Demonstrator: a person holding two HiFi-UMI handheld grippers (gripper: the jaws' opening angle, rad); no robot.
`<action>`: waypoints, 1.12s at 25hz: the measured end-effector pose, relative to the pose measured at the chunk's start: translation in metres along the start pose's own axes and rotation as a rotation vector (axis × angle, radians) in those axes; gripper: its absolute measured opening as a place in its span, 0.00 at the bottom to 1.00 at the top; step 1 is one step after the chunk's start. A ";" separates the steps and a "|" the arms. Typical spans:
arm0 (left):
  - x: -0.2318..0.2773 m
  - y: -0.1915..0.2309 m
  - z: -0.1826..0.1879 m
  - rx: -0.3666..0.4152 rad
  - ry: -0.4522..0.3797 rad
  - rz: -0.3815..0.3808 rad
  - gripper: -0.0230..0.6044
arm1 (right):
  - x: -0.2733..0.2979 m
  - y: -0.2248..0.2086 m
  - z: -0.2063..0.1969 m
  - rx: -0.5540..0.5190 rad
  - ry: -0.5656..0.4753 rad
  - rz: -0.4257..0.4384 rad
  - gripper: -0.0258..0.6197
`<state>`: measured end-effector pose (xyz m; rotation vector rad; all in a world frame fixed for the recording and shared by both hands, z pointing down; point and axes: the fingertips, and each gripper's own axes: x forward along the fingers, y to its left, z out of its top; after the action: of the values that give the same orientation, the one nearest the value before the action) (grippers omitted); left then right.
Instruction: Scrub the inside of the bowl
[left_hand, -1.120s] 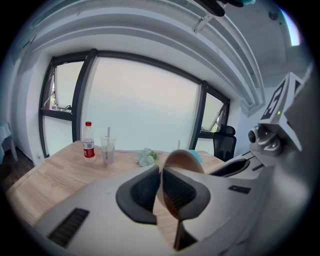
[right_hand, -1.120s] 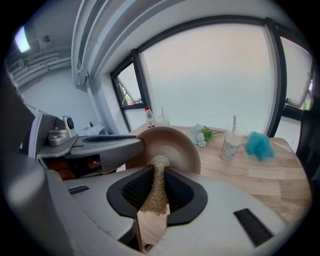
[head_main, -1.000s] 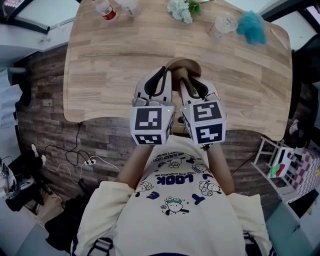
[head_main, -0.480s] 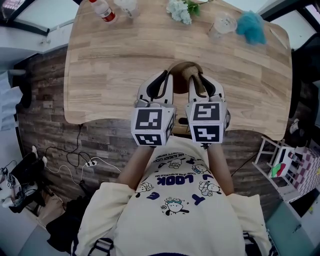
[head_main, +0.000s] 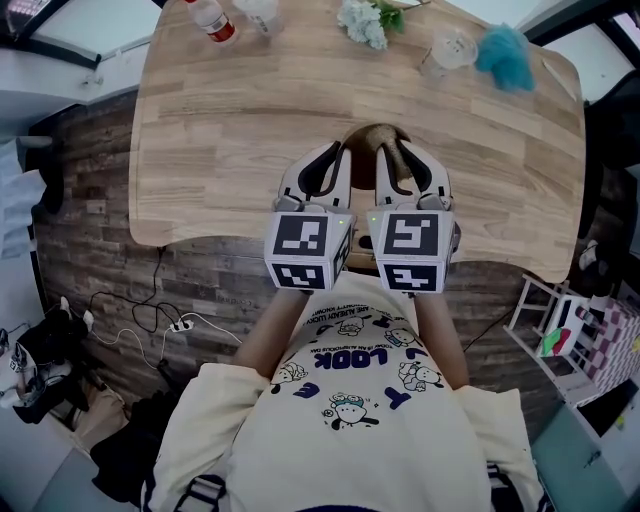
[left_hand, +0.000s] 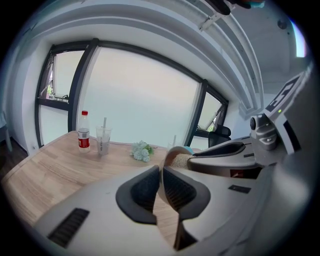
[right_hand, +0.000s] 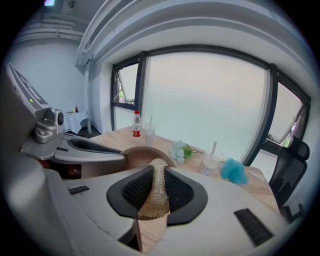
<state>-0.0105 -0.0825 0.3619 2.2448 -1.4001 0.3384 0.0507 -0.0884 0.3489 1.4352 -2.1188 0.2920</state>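
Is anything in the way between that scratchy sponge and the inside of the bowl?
Nothing visible. The tan fibrous loofah scrubber in the right gripper points straight at the open mouth of the brown wooden bowl, clamped at its rim by the left gripper.

Shirt: cream, blue cartoon print, lettering.
Left gripper, right gripper: grey shells, black jaws.
Cubes: black-white square markers.

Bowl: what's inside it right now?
The tip of the loofah scrubber, held by the right gripper, reaches inside the bowl. Its bottom is covered by that gripper and the scrubber.
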 end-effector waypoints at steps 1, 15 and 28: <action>0.000 0.000 0.000 0.002 0.000 -0.002 0.12 | 0.000 0.002 0.002 -0.002 -0.009 0.008 0.14; 0.005 -0.002 0.000 0.020 0.014 -0.020 0.11 | -0.005 0.032 0.024 0.039 -0.091 0.201 0.13; 0.005 0.010 0.007 0.002 -0.009 0.009 0.11 | 0.003 0.047 0.002 -0.043 0.032 0.256 0.13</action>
<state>-0.0180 -0.0937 0.3604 2.2449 -1.4158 0.3337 0.0071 -0.0730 0.3551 1.1271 -2.2696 0.3614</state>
